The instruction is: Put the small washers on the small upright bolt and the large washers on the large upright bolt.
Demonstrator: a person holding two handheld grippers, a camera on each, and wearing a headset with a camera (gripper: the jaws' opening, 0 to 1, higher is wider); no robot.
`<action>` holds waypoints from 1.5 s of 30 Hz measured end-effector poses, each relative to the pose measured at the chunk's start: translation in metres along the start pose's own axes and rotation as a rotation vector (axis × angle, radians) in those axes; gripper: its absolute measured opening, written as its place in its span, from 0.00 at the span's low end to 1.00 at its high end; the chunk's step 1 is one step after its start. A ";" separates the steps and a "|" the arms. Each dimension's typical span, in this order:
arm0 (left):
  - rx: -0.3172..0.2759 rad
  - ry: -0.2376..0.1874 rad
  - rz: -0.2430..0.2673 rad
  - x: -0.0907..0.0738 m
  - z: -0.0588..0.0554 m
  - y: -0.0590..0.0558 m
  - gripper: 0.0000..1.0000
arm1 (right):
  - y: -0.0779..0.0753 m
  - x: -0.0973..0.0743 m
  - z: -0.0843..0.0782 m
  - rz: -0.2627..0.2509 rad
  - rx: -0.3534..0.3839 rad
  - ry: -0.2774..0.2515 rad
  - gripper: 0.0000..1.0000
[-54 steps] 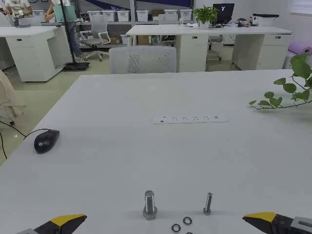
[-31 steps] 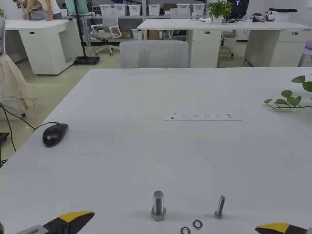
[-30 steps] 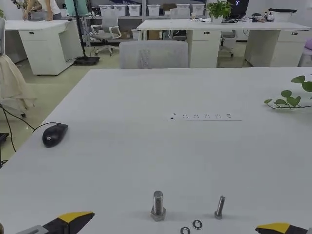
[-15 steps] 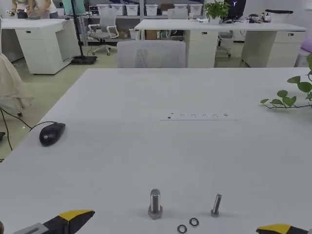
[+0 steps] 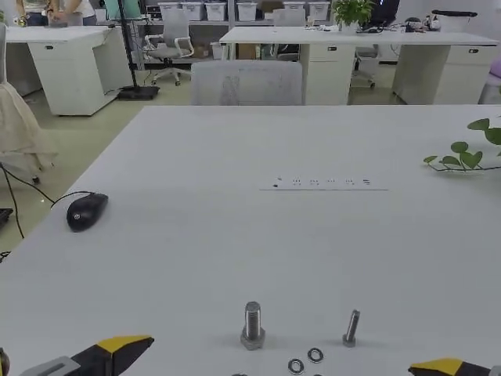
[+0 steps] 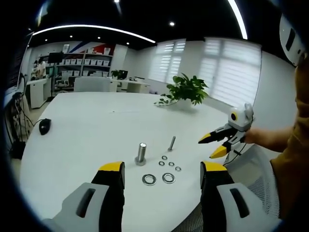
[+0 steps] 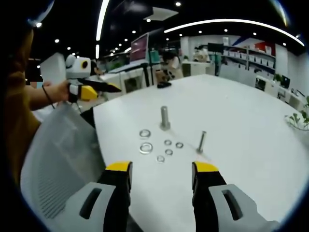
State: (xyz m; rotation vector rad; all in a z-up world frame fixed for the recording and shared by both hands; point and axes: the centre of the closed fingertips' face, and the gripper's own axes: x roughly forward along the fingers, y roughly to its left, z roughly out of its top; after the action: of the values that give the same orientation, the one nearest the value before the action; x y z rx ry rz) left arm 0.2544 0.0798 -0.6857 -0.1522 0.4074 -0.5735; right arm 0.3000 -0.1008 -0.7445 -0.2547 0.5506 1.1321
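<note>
Washers [image 7: 145,147] lie near large bolt [image 5: 252,325] and small bolt [image 5: 351,327]; left gripper [image 6: 162,167], right gripper [image 7: 161,166] jaws apart.

The head view looks forward and down along the table [image 5: 235,235] from its near edge. The big bolt [image 5: 252,325], small bolt [image 5: 351,327] and washers [image 5: 315,355] sit low in frame, between the tips of the left gripper [image 5: 117,348] and right gripper [image 5: 438,366].

The left gripper view sits low and close at that edge, facing across the table. The bolts and washers lie just past its fingertips [image 6: 112,167], in line with the gap between them. The right gripper view frames the same group the same way. Both views converge on it, and each catches the other gripper off to one side, beyond its own fingertips.
</note>
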 end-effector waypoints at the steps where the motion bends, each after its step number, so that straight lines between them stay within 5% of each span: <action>1: 0.003 0.001 0.000 0.000 0.000 0.000 0.63 | 0.000 0.000 0.000 -0.001 -0.003 0.001 0.51; 45: 0.024 0.002 -0.018 0.001 0.004 -0.008 0.63 | 0.006 -0.004 -0.004 0.009 -0.034 0.018 0.50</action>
State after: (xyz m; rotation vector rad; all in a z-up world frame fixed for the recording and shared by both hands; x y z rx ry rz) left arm 0.2522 0.0728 -0.6806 -0.1320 0.4016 -0.5958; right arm 0.2926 -0.1034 -0.7447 -0.2922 0.5491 1.1497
